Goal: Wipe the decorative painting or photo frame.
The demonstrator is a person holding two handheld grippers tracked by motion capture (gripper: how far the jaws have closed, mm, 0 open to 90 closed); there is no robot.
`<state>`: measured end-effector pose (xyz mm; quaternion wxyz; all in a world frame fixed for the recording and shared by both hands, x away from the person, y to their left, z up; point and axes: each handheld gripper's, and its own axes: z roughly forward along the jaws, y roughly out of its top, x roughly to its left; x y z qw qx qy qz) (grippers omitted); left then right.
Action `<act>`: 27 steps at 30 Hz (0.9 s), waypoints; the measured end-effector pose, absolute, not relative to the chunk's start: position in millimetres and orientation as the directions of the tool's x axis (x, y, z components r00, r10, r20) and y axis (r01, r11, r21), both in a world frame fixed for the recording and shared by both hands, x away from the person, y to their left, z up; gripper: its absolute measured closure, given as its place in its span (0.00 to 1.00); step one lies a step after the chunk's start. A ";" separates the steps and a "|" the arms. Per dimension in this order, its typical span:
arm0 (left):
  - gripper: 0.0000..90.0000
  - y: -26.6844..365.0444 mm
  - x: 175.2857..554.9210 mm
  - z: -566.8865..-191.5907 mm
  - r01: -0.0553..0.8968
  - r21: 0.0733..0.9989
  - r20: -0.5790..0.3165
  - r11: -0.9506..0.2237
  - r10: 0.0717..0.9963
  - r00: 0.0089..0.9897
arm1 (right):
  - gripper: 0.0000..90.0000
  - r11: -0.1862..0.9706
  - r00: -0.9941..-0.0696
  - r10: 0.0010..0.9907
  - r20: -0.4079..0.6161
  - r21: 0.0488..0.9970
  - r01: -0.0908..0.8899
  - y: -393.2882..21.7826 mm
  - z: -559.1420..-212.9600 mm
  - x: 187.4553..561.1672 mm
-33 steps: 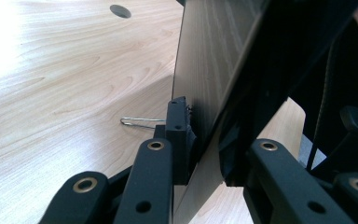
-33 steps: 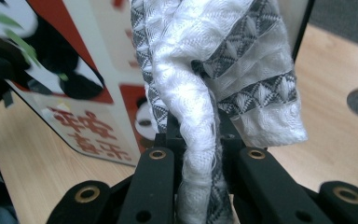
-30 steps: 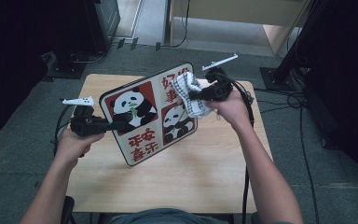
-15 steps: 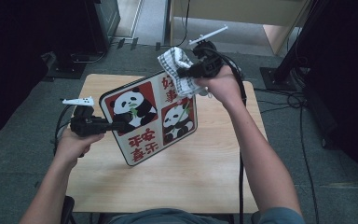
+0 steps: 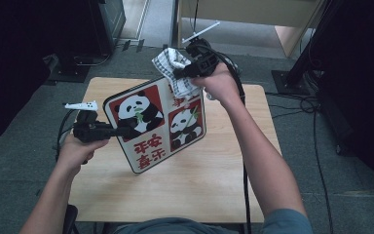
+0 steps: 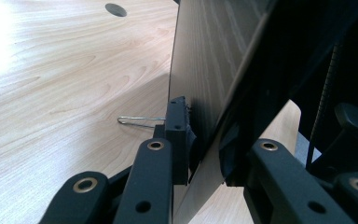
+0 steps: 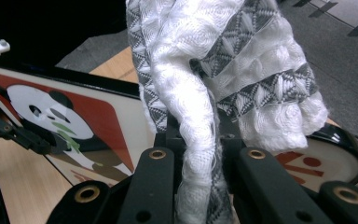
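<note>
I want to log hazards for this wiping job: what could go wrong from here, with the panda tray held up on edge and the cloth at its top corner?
1. The left gripper pinches the panda tray at one edge only, tilted above the table; wiping pressure could twist it loose.
2. The right gripper clamps a bunched checked cloth; loose folds might catch on the tray's rim.
3. A thin wire clip lies on the table beneath the tray; a dropped tray could strike it.

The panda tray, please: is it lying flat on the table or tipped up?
Tipped up. The left gripper clamps the tray by one edge, holding it tilted above the table.
</note>
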<state>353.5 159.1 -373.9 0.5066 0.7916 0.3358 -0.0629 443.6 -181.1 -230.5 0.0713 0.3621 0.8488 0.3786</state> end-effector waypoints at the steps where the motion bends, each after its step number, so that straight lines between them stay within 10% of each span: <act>1: 0.86 159.1 353.5 -373.8 0.595 0.760 -0.440 -0.261 0.467 0.767 | 0.91 0.451 -0.727 0.669 0.152 0.695 0.560 -181.4 -231.0 443.4; 27: 0.86 159.9 354.2 -374.4 0.593 0.762 -0.440 -0.260 0.463 0.769 | 0.91 0.427 -0.719 0.667 0.193 0.692 0.582 -190.7 -263.9 434.2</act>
